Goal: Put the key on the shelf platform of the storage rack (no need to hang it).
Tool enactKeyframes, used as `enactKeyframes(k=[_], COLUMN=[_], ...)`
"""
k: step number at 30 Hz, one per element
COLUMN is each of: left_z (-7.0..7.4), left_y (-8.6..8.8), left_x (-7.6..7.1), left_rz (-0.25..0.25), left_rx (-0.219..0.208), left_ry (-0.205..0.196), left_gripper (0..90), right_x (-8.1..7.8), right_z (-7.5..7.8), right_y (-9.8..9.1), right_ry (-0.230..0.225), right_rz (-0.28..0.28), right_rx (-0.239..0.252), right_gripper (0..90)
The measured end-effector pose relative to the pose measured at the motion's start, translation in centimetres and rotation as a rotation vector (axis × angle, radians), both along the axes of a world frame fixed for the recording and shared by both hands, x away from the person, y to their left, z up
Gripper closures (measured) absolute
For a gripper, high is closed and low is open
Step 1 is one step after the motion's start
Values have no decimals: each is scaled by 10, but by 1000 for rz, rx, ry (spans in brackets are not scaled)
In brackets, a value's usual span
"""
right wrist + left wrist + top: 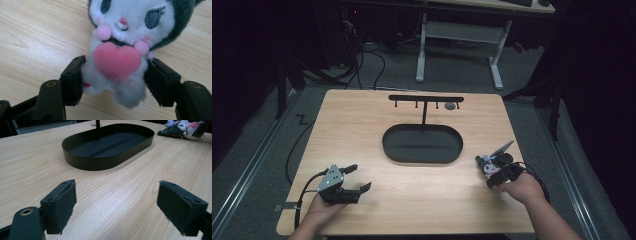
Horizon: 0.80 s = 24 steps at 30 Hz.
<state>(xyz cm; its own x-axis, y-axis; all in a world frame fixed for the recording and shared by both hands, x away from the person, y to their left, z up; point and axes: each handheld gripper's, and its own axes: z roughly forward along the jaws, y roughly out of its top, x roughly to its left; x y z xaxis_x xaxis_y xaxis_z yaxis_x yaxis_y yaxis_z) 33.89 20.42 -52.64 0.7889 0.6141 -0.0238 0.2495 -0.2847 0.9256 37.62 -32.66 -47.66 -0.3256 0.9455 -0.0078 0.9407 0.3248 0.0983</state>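
R gripper (113, 75) clamped on plush toy's (120, 47) body, on table (362, 130) just right of black oval tray (422, 144). L gripper (357, 179) spread wide w/ nothing between, near-left of tray.

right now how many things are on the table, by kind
plush toy: 1
black stand with oval tray base: 1
grippers: 2, left and right
total: 4
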Motion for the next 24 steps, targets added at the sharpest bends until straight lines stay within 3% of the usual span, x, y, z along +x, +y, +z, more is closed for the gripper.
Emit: enactKeyframes(k=[15,24], left_z=[0,0], left_y=[0,0], left_x=[0,0], left_rz=[0,2], left_rx=[-1,-6], left_ry=[0,-1], left_gripper=[167,167], right_x=[-1,-1], right_z=[-2,4], right_y=[2,2], right_ry=[7,-7], right_rz=[15,24], right_rx=[5,-5], right_gripper=[408,457])
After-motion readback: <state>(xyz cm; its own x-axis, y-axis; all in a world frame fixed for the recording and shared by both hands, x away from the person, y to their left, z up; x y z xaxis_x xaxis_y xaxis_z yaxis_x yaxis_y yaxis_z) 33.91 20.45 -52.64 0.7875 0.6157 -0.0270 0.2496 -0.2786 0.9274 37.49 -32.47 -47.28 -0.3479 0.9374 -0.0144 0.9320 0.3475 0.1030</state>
